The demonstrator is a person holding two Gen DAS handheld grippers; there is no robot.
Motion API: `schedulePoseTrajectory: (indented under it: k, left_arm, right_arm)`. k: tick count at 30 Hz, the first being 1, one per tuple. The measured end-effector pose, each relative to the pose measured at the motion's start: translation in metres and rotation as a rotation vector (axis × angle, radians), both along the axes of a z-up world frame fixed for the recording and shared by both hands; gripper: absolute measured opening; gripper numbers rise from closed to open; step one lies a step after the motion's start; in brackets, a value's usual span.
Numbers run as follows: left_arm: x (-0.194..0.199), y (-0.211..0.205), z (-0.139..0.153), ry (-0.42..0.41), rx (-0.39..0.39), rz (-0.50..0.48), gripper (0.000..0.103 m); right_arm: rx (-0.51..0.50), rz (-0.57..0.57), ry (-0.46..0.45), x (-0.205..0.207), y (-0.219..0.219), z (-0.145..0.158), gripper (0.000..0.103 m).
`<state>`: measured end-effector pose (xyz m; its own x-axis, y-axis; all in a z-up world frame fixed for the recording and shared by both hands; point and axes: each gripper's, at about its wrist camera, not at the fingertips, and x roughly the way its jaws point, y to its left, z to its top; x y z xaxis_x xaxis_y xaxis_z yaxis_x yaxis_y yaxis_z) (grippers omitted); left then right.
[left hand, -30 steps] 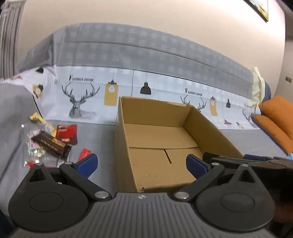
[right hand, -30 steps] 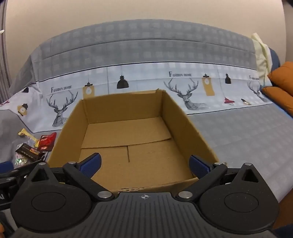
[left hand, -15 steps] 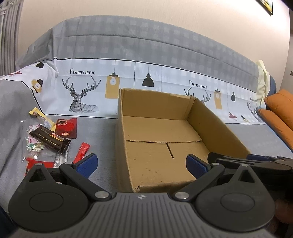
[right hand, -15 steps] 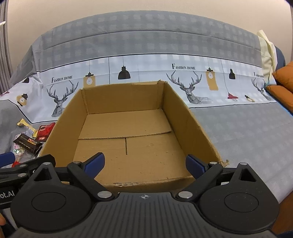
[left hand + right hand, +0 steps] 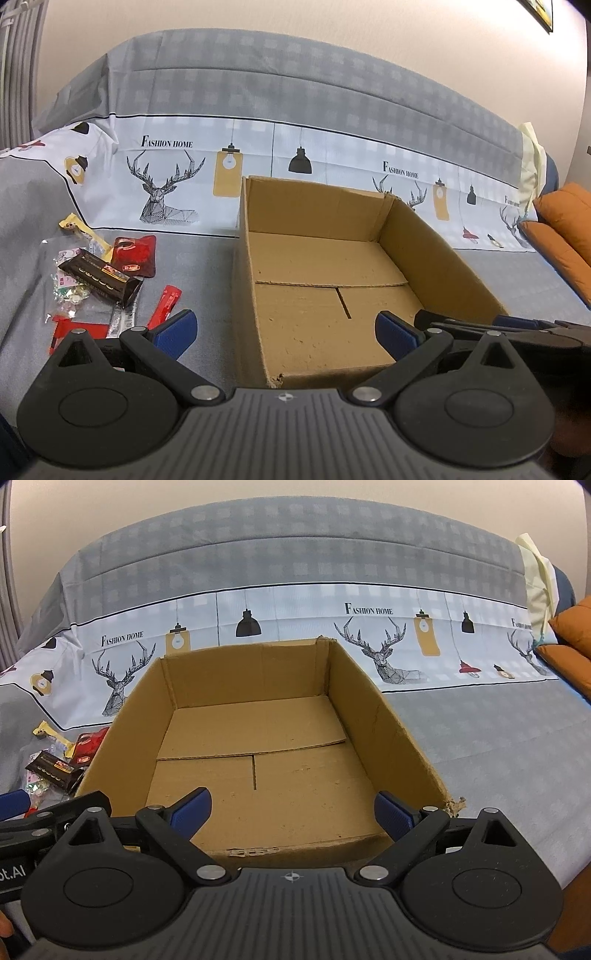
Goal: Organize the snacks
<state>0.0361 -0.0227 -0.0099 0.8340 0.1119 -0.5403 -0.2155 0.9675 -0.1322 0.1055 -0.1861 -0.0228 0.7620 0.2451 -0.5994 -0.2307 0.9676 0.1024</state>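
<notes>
An open cardboard box [image 5: 436,236] [image 5: 391,716] with nothing inside stands on a grey sofa cover. Left of it lies a pile of snacks: a dark brown bar pack [image 5: 99,275] [image 5: 55,768], a red pouch [image 5: 133,254] [image 5: 88,746], a yellow wrapper [image 5: 79,230], a red stick sachet [image 5: 166,304] and a clear bag of small sweets [image 5: 68,291]. My left gripper [image 5: 284,330] hovers open at the box's near left corner, holding nothing. Over the box's near edge my right gripper [image 5: 291,812] is also open, nothing between its blue pads.
The sofa back, draped in a printed deer-and-lamp cover [image 5: 166,184], rises behind the box. Orange cushions [image 5: 565,229] [image 5: 572,642] lie at the far right. Bare grey cover [image 5: 498,731] stretches right of the box.
Both views have risen and pulled back slightly, so the box and snacks show more fully. Both grippers stay open; nothing on the sofa has moved.
</notes>
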Motion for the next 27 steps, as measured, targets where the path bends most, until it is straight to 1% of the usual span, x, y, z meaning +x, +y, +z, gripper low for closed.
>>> schedulePoseTrajectory:
  k: [19,27]
  left_arm:
    - [0.0021,0.0025,-0.0011,0.016,-0.014,-0.005,0.103]
    - [0.0012,0.0050,-0.0012,0.008,-0.009,-0.008,0.103]
  right_arm:
    - [-0.020,0.000,-0.012,-0.0017,0.0044,-0.0020,0.096]
    - [-0.022,-0.003,-0.016,-0.0011,0.0053,-0.0021,0.095]
